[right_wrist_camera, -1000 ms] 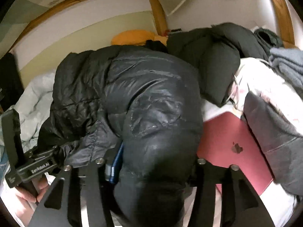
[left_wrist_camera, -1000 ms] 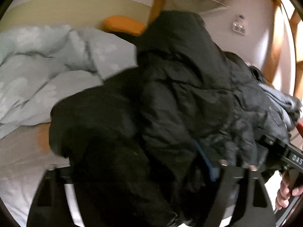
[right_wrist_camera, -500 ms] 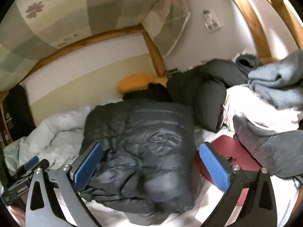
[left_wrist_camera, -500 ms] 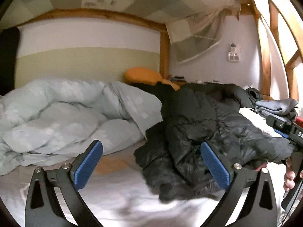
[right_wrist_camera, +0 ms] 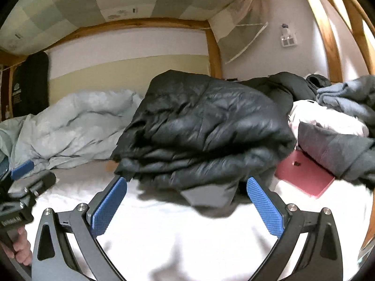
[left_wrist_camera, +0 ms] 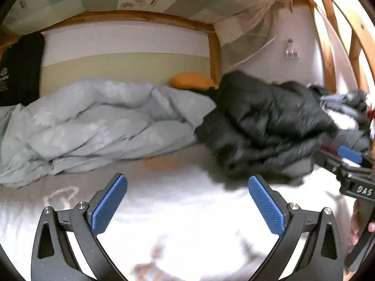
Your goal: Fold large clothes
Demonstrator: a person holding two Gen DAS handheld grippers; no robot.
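A black puffer jacket (right_wrist_camera: 206, 131) lies folded in a thick bundle on the white bed sheet (right_wrist_camera: 164, 234). It also shows in the left wrist view (left_wrist_camera: 264, 126), right of centre. My right gripper (right_wrist_camera: 187, 206) is open and empty, just in front of the bundle and not touching it. My left gripper (left_wrist_camera: 187, 208) is open and empty over bare sheet, left of and nearer than the jacket. Each gripper shows at the edge of the other's view.
A crumpled pale blue duvet (left_wrist_camera: 93, 121) fills the left of the bed. A pink laptop (right_wrist_camera: 304, 175) lies right of the jacket, beside a pile of grey and white clothes (right_wrist_camera: 339, 140). An orange pillow (left_wrist_camera: 192, 82) and wooden bed posts stand behind.
One second ago both grippers were shut on the black jacket. They have let go, opened and pulled back, and the jacket now rests folded on the bed.
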